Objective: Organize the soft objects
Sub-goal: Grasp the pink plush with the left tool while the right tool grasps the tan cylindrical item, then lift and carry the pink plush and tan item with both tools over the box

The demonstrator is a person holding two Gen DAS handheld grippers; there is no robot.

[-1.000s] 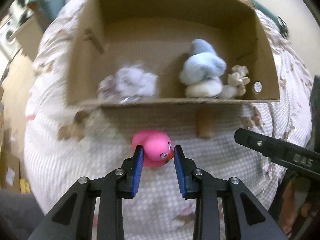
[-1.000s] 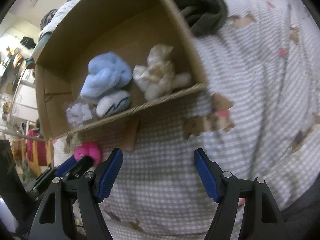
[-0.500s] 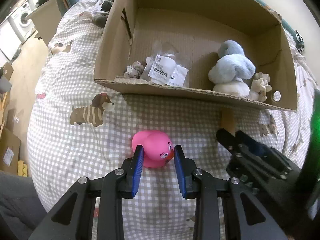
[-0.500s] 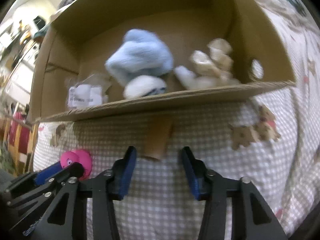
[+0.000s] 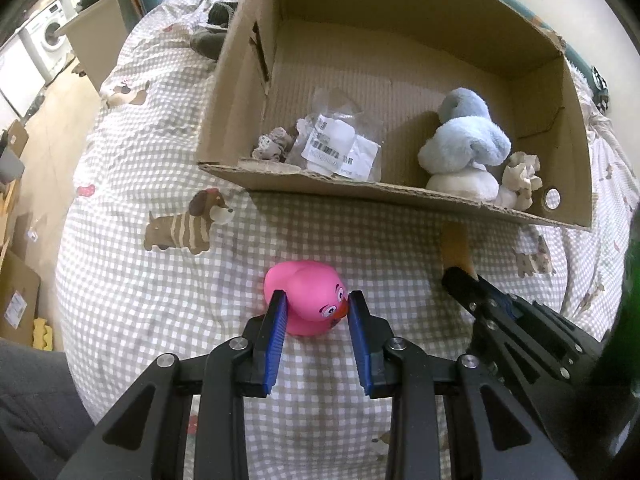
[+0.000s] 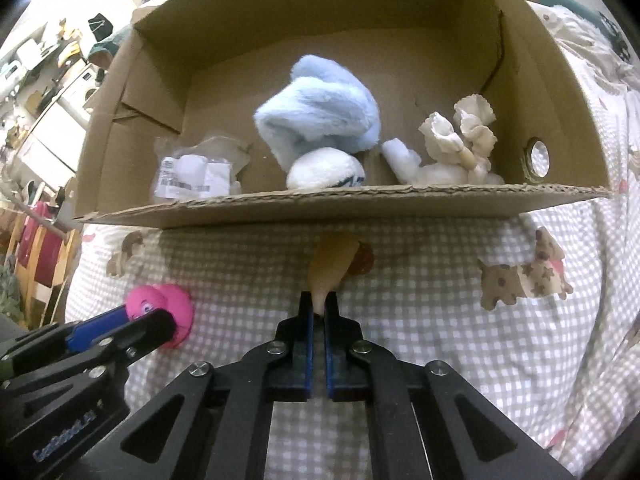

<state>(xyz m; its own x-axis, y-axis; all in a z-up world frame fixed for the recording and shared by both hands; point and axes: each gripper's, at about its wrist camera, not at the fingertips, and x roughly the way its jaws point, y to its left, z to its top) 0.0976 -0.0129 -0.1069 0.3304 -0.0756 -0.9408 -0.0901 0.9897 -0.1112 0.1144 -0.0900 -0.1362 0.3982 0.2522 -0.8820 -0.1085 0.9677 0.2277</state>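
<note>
Carrying surface: a bed under a grey-and-white checked quilt printed with brown dogs [image 5: 176, 228]; no worktop here.
Destination: open brown cardboard box [image 6: 280, 212] lying on the quilt, its near wall facing both tools.
Already in box: fluffy pale-blue and white plush [image 6: 320, 120], cream ruffled soft toy [image 6: 460, 140], clear plastic bag with a white label [image 5: 336, 148].
Right tool [image 6: 317, 312]: clenched on the thin tail end of a tan, teardrop-shaped soft toy [image 6: 332, 264].
Tan toy, position: on the quilt just in front of the box's near wall, roughly at the middle of that wall.
Tan toy, long axis: runs straight away from the right tool towards the box, fat end farthest out and almost under the wall's edge.
Left tool [image 5: 316, 312]: blue pads grasping the head of a pink rubber duck [image 5: 308, 300], one pad on each side.
Duck, position: resting on the quilt, near the bed's near edge, well short of the box.
Nearer hand: the right one for the tan toy, the left one for the duck.
Key relation: the box opening lies beyond and above both held toys, so each likely needs lifting over the near wall.
</note>
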